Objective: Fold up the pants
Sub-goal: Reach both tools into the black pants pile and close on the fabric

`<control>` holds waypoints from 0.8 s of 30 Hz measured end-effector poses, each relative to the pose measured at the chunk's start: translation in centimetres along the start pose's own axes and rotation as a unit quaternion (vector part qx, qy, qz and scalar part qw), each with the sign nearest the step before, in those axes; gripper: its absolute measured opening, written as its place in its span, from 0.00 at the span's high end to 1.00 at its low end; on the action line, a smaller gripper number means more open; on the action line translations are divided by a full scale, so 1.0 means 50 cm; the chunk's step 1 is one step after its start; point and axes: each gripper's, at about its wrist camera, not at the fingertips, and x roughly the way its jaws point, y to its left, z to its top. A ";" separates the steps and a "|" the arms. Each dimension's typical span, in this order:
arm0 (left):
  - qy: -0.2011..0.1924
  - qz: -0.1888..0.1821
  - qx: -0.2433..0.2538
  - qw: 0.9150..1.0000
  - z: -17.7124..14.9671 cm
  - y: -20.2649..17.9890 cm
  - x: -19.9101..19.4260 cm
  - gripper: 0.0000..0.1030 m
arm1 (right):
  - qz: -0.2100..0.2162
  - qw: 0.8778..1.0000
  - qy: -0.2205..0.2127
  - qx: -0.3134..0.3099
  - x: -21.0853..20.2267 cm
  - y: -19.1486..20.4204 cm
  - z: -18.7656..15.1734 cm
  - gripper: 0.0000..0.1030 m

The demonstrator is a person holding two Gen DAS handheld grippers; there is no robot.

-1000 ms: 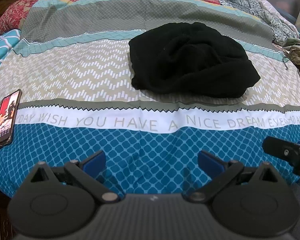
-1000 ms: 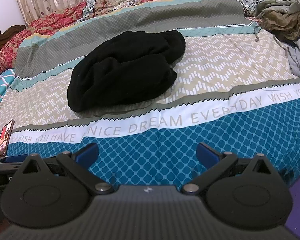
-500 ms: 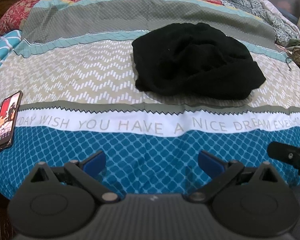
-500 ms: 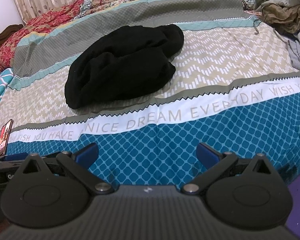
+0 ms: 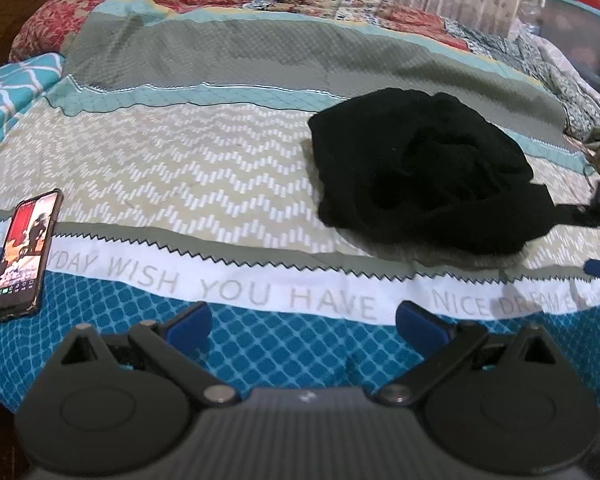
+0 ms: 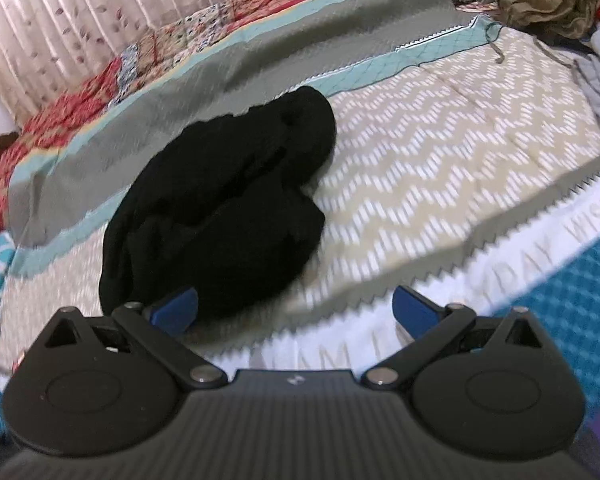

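In the left wrist view, our left gripper [image 5: 302,322] hung released and empty at lower centre; the black pants [image 5: 424,172] lay bunched at right, the phone [image 5: 24,252] at left edge. In the right wrist view, our right gripper [image 6: 294,310], jaws spread wide, neared the heap [image 6: 220,216] at centre left; we risked pinching several layers together.

The right gripper [image 6: 294,310] has moved forward, close to the black pants [image 6: 224,216].

Patterned bedspread [image 5: 188,168]; pleated leaf-print curtain [image 6: 60,20] behind bed.
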 end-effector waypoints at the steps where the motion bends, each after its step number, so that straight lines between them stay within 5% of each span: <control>1: -0.001 -0.002 -0.003 1.000 0.002 0.005 0.000 0.01 | 0.002 1.000 0.001 0.004 0.016 0.004 0.008 0.00; 5: -0.006 -0.010 -0.007 1.000 0.014 0.015 0.001 0.01 | 0.002 1.000 0.014 0.010 0.075 0.017 0.030 0.01; 8: -0.007 -0.013 0.000 1.000 0.034 0.010 0.011 0.01 | 0.047 0.998 0.052 0.005 0.105 0.019 0.043 0.79; 11: -0.009 -0.020 0.004 1.000 0.062 0.006 0.027 0.00 | 0.062 0.998 -0.006 0.012 0.036 0.011 0.068 0.83; 19: 0.021 -0.075 -0.042 0.996 0.180 -0.011 0.139 0.00 | 0.011 0.986 -0.164 0.038 -0.208 -0.122 0.084 0.86; 24: 0.060 -0.122 -0.087 0.987 0.213 -0.056 0.217 0.00 | -0.009 0.986 -0.153 0.064 -0.248 -0.186 0.039 0.86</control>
